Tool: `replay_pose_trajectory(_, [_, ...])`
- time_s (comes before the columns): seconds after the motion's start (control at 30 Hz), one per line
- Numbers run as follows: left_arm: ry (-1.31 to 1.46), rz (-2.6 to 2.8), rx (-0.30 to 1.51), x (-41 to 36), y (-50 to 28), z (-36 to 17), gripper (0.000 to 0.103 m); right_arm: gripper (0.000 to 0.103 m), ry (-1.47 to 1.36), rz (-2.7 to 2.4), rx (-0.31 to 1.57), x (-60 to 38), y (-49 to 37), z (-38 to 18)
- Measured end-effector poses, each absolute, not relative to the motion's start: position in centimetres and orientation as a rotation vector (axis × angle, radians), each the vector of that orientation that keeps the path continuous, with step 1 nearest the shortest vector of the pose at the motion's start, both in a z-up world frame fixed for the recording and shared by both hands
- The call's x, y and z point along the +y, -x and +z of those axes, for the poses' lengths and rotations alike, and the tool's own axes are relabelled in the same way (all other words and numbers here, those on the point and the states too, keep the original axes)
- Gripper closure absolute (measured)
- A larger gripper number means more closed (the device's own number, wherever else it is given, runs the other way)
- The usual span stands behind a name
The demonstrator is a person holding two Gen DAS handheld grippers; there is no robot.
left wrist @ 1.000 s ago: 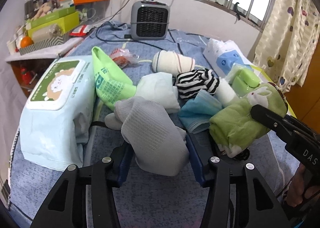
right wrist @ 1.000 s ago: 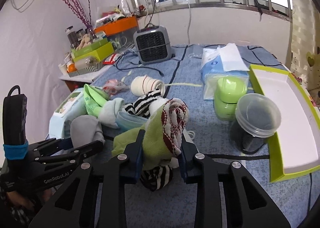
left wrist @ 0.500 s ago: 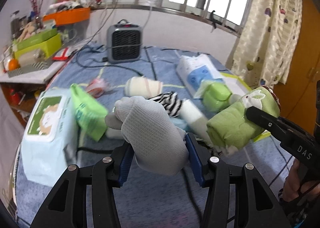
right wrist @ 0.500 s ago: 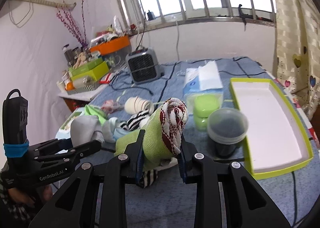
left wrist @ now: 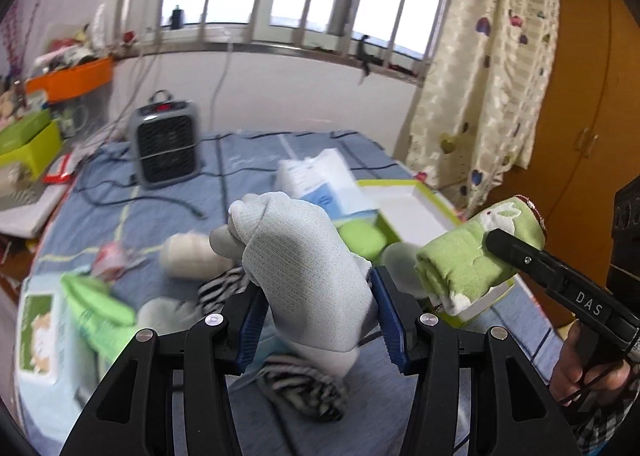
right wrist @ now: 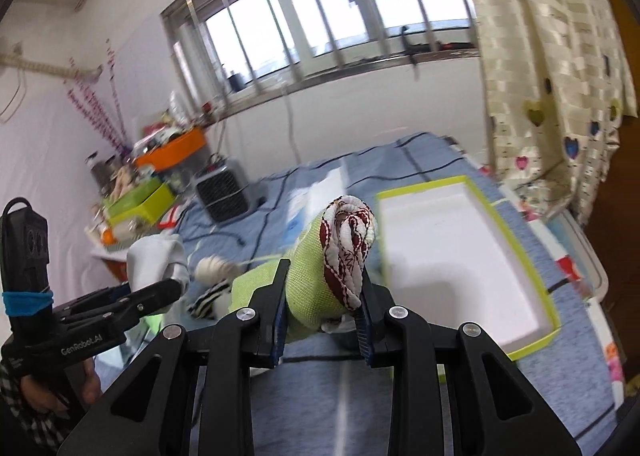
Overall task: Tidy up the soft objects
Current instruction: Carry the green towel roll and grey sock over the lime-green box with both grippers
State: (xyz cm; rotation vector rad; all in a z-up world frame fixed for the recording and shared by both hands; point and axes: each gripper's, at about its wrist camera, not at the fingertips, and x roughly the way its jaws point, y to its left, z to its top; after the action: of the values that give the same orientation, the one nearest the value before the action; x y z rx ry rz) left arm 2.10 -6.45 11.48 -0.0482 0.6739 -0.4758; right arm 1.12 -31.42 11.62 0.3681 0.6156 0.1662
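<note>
The room is lit by daylight from the barred window [left wrist: 304, 12] at the far side, whose panes are blown out to white. Both views are bent by the fisheye lens and ringed with dark corners. Motion blur smears the far and left-hand clutter, so the heater [left wrist: 164, 144] is only softly outlined. The tray [right wrist: 460, 268] is rendered pale, perhaps overexposed. Shadows are faint.

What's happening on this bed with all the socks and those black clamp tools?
A person is sorting soft things with two hand-held grippers. The left gripper is clamped on a pale grey knitted sock bundle; the right gripper grips a rolled green cloth with a red-and-white end. Both are held above the blue bedspread, near the empty white tray with a green rim.
</note>
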Motion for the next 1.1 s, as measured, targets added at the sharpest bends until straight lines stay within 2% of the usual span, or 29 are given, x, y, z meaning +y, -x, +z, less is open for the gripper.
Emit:
replay_pose_trajectory(0.43, [0.015, -0.629, 0.685, -14.3, -5.5, 12.2, 0.053, 0.074, -0.415, -0.08, 0.646, -37.8, -3.3, 9.0])
replay_pose_trajectory(0.77, [-0.064, -0.707, 0.732, -19.8, -7.7, 11.4, 0.053, 0.073, -0.377, -0.11, 0.819, -38.0, -4.9, 4.5])
replay_pose_trajectory(1.1, [-0.104, -0.742, 0.79, -22.8, -8.3, 9.7, 0.053, 0.073, -0.316, -0.054, 0.936, -37.6, -3.5, 3.4])
